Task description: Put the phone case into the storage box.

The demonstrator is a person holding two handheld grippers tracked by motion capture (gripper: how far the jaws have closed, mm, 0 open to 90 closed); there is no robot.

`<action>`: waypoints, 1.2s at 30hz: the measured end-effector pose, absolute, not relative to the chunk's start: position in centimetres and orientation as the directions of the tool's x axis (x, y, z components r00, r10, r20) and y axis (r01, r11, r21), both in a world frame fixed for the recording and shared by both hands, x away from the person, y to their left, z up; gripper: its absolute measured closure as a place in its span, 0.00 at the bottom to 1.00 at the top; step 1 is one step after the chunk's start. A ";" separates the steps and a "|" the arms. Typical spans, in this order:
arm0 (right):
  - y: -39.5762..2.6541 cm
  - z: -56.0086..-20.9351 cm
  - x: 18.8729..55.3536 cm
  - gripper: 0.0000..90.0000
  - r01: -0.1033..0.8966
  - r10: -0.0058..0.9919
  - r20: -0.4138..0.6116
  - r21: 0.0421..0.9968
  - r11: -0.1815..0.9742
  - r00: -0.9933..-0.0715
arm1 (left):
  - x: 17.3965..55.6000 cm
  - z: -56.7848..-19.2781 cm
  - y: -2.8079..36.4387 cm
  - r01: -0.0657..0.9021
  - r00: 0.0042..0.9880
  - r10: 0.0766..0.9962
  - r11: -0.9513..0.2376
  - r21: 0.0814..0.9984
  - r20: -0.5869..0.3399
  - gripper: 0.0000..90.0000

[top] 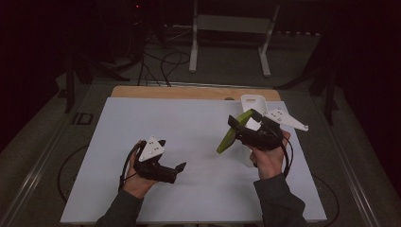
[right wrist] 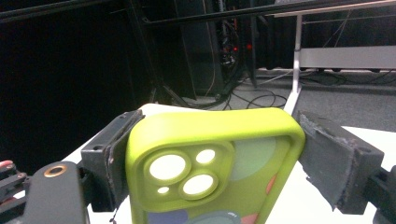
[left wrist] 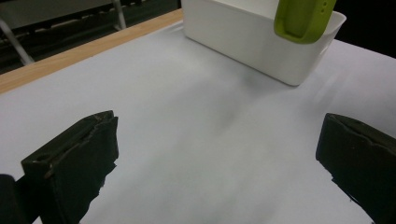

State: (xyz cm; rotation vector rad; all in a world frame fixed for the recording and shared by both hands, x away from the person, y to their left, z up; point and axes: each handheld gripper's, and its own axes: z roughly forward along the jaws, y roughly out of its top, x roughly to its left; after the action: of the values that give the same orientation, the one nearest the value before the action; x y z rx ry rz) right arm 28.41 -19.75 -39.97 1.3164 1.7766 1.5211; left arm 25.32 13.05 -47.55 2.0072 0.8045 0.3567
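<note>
Gripping a green phone case (right wrist: 212, 168) in the right gripper's (top: 243, 124) jaws, camera cutouts visible close-up, left gripper (top: 168, 168) jaws apart

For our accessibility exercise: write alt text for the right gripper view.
A lime-green phone case, camera cutouts facing the viewer, is clamped between the two black jaws of the right hand-held gripper. Behind it lie a dark room, floor cables and a white table.

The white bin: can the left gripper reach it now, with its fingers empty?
Probably yes. The left gripper is open and holds nothing, and bare table lies between it and the white bin.
</note>
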 end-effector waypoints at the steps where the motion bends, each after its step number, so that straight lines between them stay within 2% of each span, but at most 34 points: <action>1: -19.8 -40.0 28.4 0.20 0.365 0.867 0.234 0.929 -0.066 -0.440 | 25.3 -47.6 13.2 0.399 0.744 0.666 -0.372 0.838 -0.058 0.00; 36: -21.5 -39.3 29.8 0.20 0.357 0.896 0.231 0.930 -0.088 -0.380 | 24.8 -48.2 15.4 0.412 0.728 0.682 -0.365 0.835 -0.061 0.00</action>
State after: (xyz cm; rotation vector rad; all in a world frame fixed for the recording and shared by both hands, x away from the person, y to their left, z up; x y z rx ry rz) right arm 29.80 -21.48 -39.35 1.3593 1.7123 1.4822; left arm 24.76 15.42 -48.22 2.0070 0.8318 0.3702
